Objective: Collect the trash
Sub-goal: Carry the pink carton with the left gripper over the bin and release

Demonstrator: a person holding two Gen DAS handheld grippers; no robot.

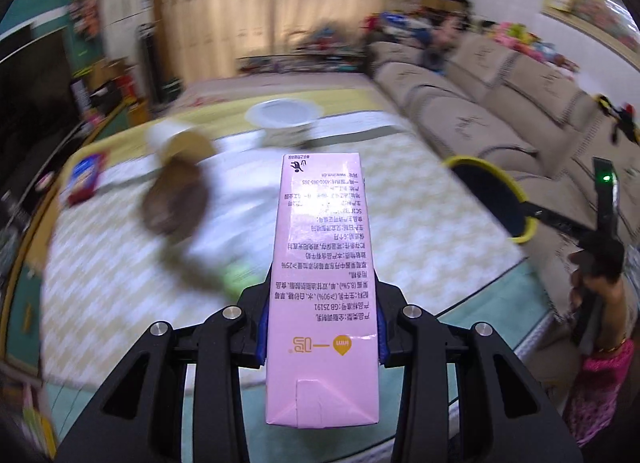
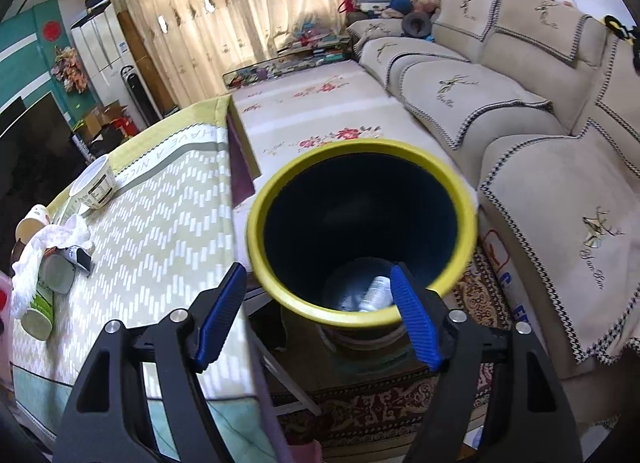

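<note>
Carton [image 1: 324,283] is sitting clamped in our left gripper [image 1: 322,327], long axis pointing forward; bin [image 2: 362,231] is lying off to its right, rim between our right gripper's [image 2: 316,311] spread jaws.

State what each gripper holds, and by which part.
The left gripper clamps the pink milk carton by its two narrow sides, near its lower end. The right gripper holds nothing; its jaws stand open before the yellow-rimmed bin.

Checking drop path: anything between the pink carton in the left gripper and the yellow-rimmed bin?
Nothing. In the left wrist view only bare tablecloth lies between the pink carton and the bin.
</note>
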